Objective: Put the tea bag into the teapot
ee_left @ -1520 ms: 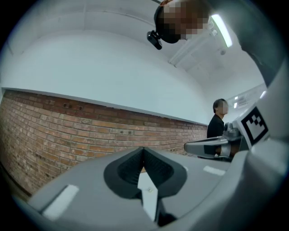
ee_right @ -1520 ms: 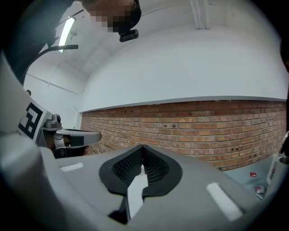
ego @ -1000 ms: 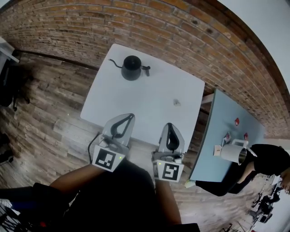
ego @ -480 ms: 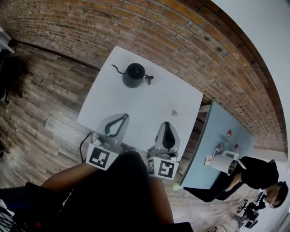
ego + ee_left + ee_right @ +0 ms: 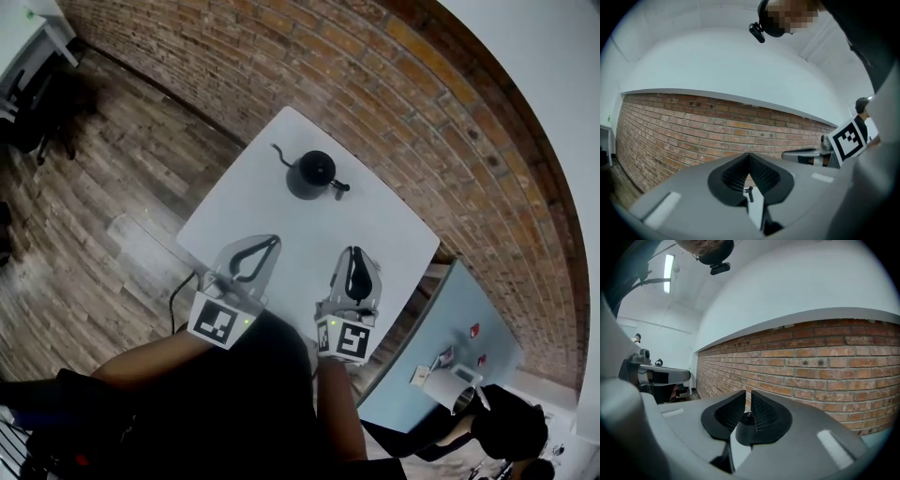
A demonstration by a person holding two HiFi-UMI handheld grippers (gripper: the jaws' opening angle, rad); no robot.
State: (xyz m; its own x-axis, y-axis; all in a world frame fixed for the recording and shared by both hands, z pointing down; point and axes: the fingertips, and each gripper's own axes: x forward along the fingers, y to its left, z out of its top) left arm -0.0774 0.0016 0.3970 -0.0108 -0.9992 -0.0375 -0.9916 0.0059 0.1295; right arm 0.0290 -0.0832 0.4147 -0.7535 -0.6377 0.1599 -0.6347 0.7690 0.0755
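The left hand-held gripper (image 5: 272, 242) is clenched, its black ribbed pads meeting at the tip with nothing between them. The right hand-held gripper (image 5: 353, 252) is released; a thin slit shows between its pads, which have just been opening, and nothing sits in the slit. Both have smooth grey shells with a black-and-white marker cube at the rear.

Both hang side by side over the near edge of the surface (image 5: 281, 220), a white, matt, square top with sharp corners, set cornerwise to them. A stretch of bare white lies ahead of both. Beyond it, roughly between their two lines and nearer the far side, stands the teapot (image 5: 312, 175), black, squat and round, with a thin curved spout toward the left and a handle toward the right. Its dark dome also shows through the loop of the right one's jaws. I cannot find the tea bag in any view.

Past the teapot a wall (image 5: 394, 84) of red-brown brick with pale mortar runs close behind the far corner, with plain white above it. Left of the left hand-held gripper lies a wide, open floor (image 5: 103, 216) of weathered grey-brown planks. Right of the right hand-held gripper, across a narrow gap, stands a pale blue table (image 5: 441, 328) bearing a white jug (image 5: 448, 386); a person (image 5: 506, 431) in black is beyond it.
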